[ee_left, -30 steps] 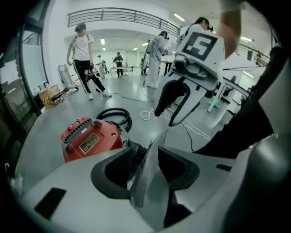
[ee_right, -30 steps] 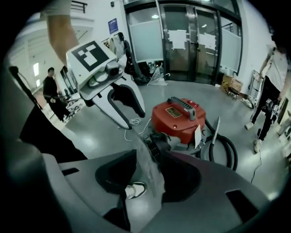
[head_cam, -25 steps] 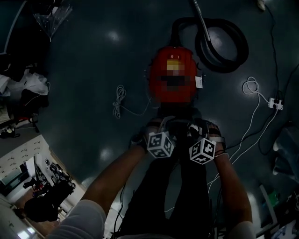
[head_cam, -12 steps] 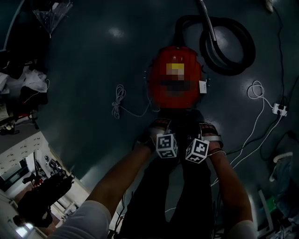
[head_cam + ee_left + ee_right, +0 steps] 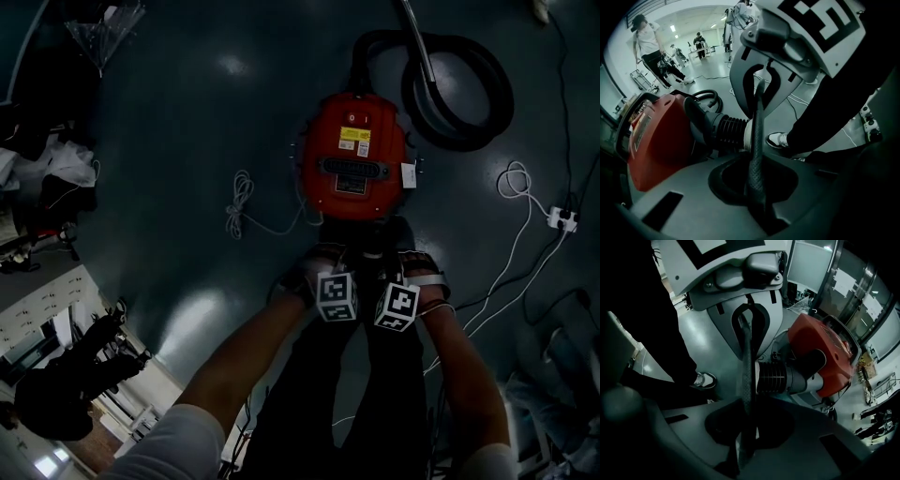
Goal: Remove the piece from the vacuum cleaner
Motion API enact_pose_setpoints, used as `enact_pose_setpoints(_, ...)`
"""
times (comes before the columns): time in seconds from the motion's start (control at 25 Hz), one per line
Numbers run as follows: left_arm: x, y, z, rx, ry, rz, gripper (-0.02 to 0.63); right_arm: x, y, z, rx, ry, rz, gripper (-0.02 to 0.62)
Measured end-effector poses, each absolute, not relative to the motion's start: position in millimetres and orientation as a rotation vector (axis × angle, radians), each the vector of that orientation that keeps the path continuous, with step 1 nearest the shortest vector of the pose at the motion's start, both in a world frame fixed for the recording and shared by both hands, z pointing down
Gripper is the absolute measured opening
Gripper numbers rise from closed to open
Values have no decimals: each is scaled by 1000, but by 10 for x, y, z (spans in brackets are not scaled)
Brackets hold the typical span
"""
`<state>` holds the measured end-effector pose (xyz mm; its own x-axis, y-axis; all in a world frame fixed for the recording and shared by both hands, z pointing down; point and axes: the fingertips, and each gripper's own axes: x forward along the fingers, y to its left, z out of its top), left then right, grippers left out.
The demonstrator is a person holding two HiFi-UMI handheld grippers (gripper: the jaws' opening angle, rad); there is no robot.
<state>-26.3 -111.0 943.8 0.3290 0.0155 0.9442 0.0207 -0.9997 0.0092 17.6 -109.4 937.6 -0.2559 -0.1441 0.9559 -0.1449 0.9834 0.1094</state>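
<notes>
A red vacuum cleaner (image 5: 354,155) lies on the dark floor, with a ribbed black piece (image 5: 724,133) with a pale ring at its near end. My left gripper (image 5: 339,261) and right gripper (image 5: 382,262) stand side by side, pointing steeply down at that end. In the left gripper view the left gripper (image 5: 757,136) has just closed to a thin line, tips in front of the pale ring. In the right gripper view the right gripper (image 5: 747,376) has closed likewise beside the ribbed piece (image 5: 776,378). I see nothing between either pair of pads.
A coiled black hose (image 5: 459,94) leaves the vacuum's far end. White cables (image 5: 242,211) and a power strip (image 5: 561,217) lie on the floor at both sides. The holder's shoe (image 5: 778,139) stands close to the grippers. Other people (image 5: 647,42) stand far off.
Both grippers have drawn closer together and sunk toward the vacuum's near end. The vacuum has not moved.
</notes>
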Motion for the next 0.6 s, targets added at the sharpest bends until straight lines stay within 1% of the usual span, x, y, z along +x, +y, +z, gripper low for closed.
enact_pose_setpoints(0.48,-290,-1108,9412,-2593,-4,-1836,29,147,-1046,9339,218,-1818,83,37)
enact_pose_setpoints(0.6,-312,-947,9395,-2603,-62,-1847,29,115,-892,9314,169,-1827,104,37)
